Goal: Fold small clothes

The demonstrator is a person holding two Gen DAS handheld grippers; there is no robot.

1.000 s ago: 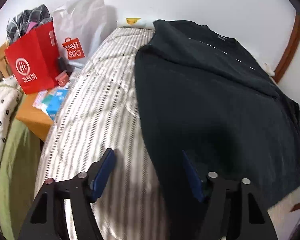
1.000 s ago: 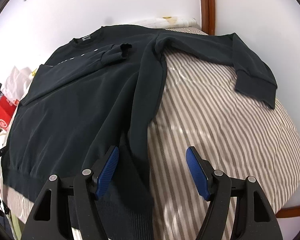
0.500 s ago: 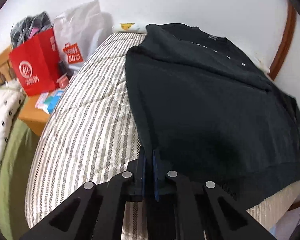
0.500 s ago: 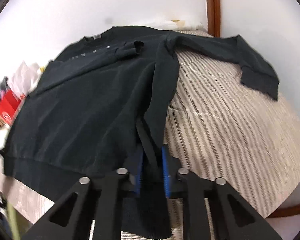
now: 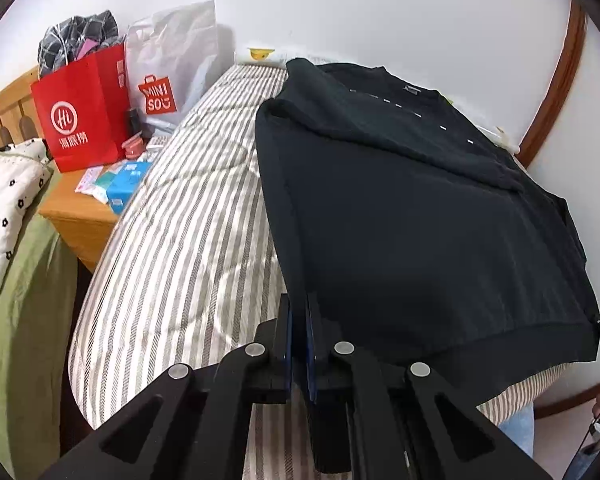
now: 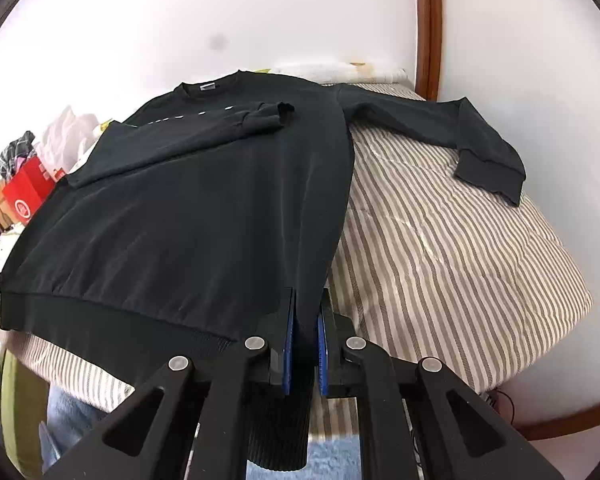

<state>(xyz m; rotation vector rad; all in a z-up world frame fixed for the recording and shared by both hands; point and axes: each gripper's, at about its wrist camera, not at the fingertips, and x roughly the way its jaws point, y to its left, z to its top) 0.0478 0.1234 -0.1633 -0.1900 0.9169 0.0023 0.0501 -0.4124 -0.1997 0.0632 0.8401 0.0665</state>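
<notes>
Sweatshirt hem corners pinched in left, right jaws.

White walls back a striped quilted bed. A wooden nightstand stands beside it. Curved wooden trim climbs the wall.

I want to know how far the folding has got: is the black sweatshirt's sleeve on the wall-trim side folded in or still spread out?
Spread out: that sleeve lies extended across the striped bedcover, cuff clear of the body.
</notes>
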